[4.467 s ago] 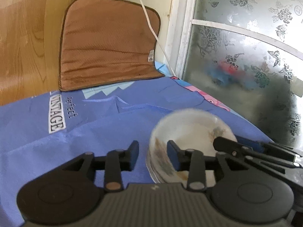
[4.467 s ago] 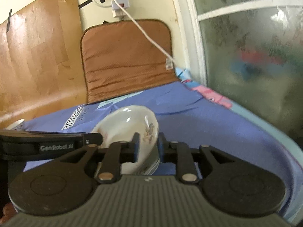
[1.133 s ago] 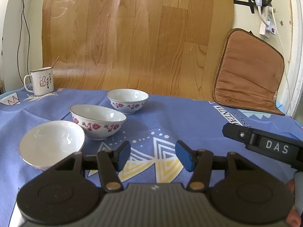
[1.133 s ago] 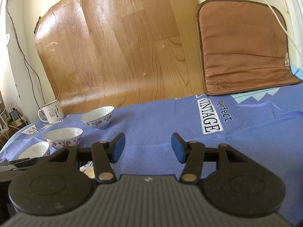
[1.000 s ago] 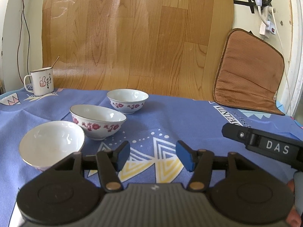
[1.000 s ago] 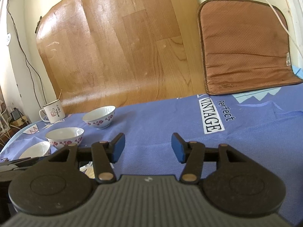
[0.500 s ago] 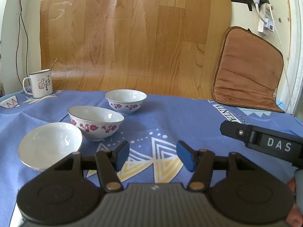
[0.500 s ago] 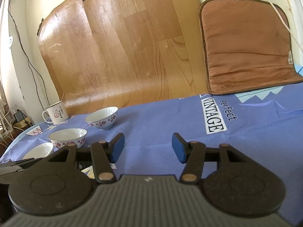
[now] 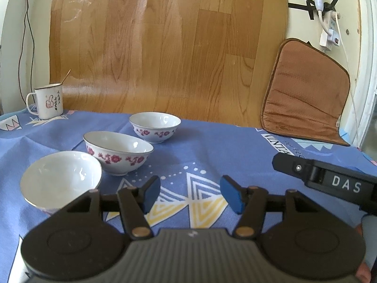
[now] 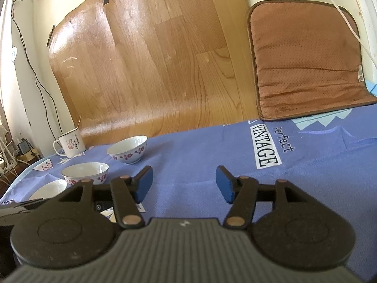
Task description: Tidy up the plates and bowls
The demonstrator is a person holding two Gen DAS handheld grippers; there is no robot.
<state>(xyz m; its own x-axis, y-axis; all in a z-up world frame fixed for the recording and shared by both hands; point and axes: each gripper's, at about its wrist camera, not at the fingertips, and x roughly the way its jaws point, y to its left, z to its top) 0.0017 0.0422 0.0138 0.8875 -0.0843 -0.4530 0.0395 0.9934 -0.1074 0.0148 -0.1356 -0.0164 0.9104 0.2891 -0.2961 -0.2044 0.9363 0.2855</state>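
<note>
Three bowls stand in a diagonal row on the blue cloth. In the left wrist view the near plain white bowl (image 9: 61,179) sits just left of my left gripper (image 9: 189,197), then a red-flowered bowl (image 9: 117,152), then a smaller flowered bowl (image 9: 155,126) farthest back. The left gripper is open and empty. The right gripper (image 10: 183,184) is open and empty above bare cloth; its view shows the same bowls at left: the white bowl (image 10: 48,188), the middle bowl (image 10: 85,172) and the far bowl (image 10: 128,149). The right gripper's body (image 9: 329,181) shows at the right of the left wrist view.
An enamel mug (image 9: 48,101) with a stick in it stands at the back left. A brown cushion (image 9: 306,94) leans on the wall at the back right, with a power strip and cable above. A wood-grain sheet (image 9: 165,47) covers the wall. The cloth (image 10: 259,176) bears the print "VINTAGE".
Since 4.5 s ago both grippers have let go of a bowl and swung left from the window to the bowl row. In the last second both views drifted only slightly.
</note>
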